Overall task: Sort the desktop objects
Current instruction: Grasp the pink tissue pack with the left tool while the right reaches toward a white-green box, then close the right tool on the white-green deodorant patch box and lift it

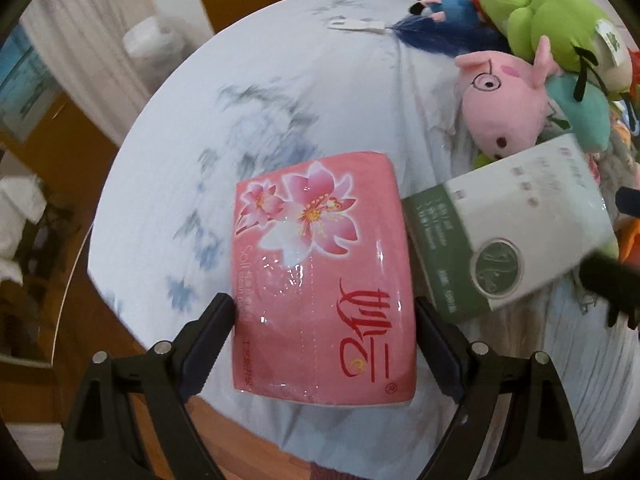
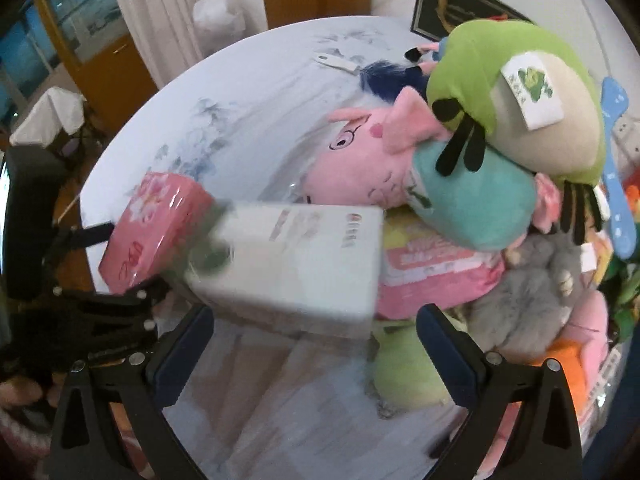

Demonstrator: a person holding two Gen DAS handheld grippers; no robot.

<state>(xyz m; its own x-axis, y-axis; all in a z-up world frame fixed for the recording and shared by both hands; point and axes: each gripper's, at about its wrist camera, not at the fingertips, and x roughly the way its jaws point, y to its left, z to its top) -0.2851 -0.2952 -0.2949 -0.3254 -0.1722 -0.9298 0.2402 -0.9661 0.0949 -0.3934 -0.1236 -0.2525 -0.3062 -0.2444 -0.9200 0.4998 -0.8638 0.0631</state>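
A pink tissue pack (image 1: 320, 280) with a flower print lies on the round table (image 1: 200, 140), between the fingers of my left gripper (image 1: 324, 344). The fingers stand at its two sides, wide apart. A white and green tissue pack (image 1: 512, 232) lies tilted just to its right, against the plush toys. In the right wrist view my right gripper (image 2: 316, 344) is open and empty, just short of the white pack (image 2: 296, 260), with the pink pack (image 2: 156, 228) to its left.
A pile of plush toys fills the table's right side: a pink pig (image 2: 372, 160), a green frog (image 2: 520, 92), a grey one (image 2: 536, 292). Another pink packet (image 2: 436, 276) lies under them. A white tag (image 1: 356, 25) lies at the far edge. The table's edge runs at left.
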